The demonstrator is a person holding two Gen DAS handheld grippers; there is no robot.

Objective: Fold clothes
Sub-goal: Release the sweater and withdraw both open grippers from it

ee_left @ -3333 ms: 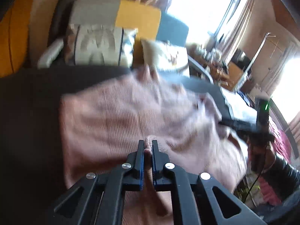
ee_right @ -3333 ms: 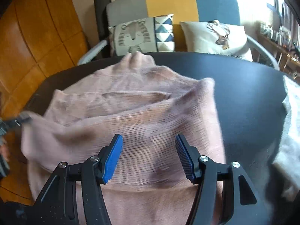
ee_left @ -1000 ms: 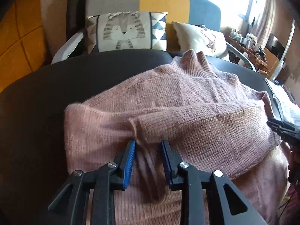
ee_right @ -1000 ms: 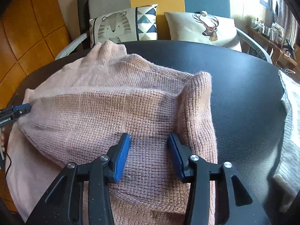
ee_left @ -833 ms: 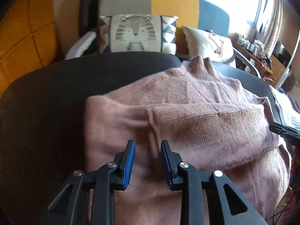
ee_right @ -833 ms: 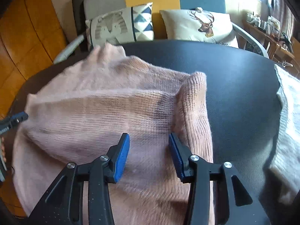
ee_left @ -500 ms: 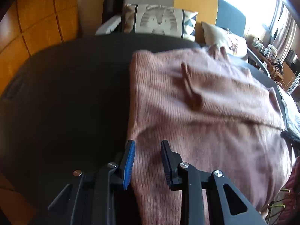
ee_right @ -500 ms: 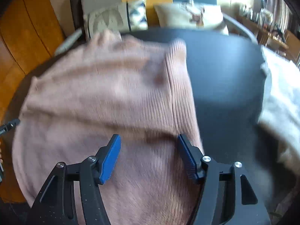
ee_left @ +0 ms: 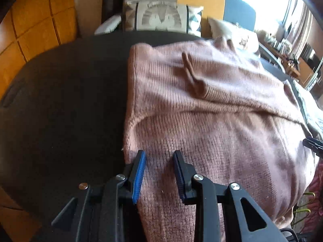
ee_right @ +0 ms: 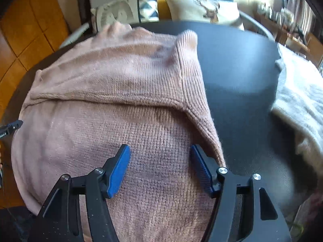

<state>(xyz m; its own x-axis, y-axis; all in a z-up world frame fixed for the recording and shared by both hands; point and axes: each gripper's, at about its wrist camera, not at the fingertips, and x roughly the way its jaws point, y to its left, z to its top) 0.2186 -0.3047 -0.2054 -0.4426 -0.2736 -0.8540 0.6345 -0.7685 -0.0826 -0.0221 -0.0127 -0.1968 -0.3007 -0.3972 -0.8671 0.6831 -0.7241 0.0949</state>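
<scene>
A round black table point(ee_right: 238, 68) carries everything here. A pink knitted sweater point(ee_right: 125, 104) lies directly on it, spread over the middle, with its collar toward the far edge and its lower part hanging over the near edge. Its sleeves are folded across the body, making a thick band that runs from side to side above the lower part. To the right of the sweater, well apart from it across bare black tabletop, a pale fluffy garment point(ee_right: 298, 96) lies at the table's right edge. To the left of the sweater point(ee_left: 212, 104) the table point(ee_left: 66, 104) is bare dark surface out to its curved rim.
</scene>
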